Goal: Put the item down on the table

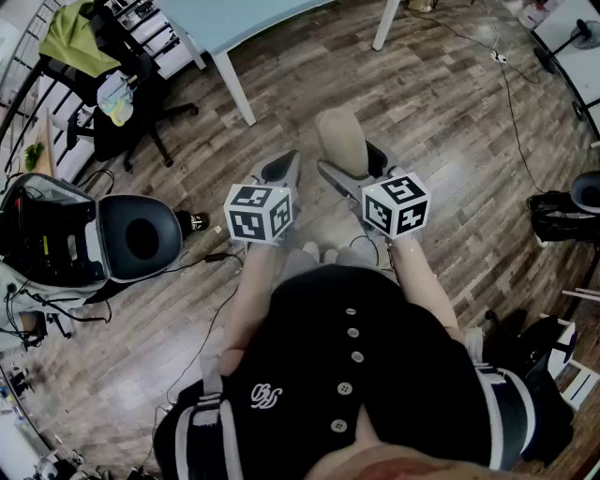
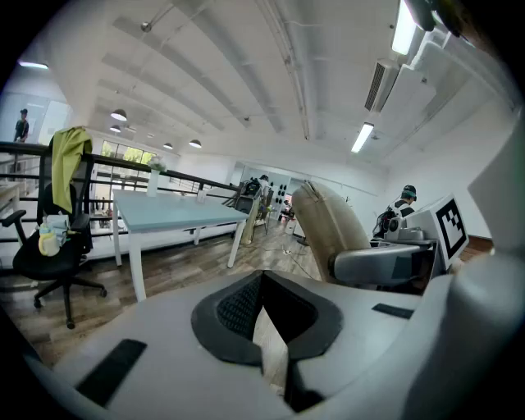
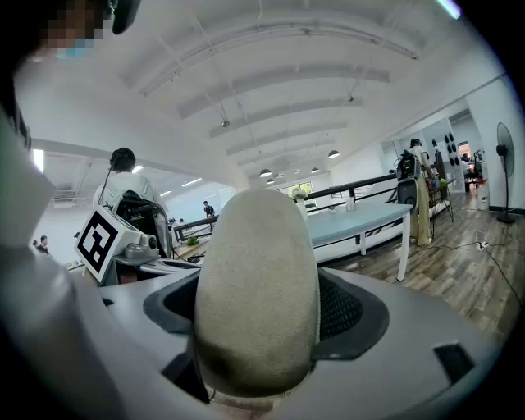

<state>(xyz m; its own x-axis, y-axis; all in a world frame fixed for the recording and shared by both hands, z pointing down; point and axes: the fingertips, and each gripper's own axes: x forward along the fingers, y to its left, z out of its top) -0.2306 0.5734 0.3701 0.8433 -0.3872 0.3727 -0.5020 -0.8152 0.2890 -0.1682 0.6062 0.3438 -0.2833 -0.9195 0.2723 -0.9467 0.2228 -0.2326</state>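
Note:
A beige, rounded oblong item [image 1: 342, 139] stands upright between the jaws of my right gripper [image 1: 349, 173], which is shut on it above the wooden floor. In the right gripper view the beige item [image 3: 257, 287] fills the middle and hides the right gripper [image 3: 257, 320] fingertips. My left gripper [image 1: 281, 171] is level with it on the left, with its jaws together and nothing between them. The left gripper [image 2: 261, 283] shows its dark pads meeting at the tip. A light blue table [image 1: 234, 19] with white legs stands ahead.
A black office chair [image 1: 112, 84] with a green cloth over it stands at the far left. An open black and white case [image 1: 84, 239] lies on the floor at the left. Cables [image 1: 511, 103] run over the floor, and a dark bag [image 1: 562, 214] sits at the right.

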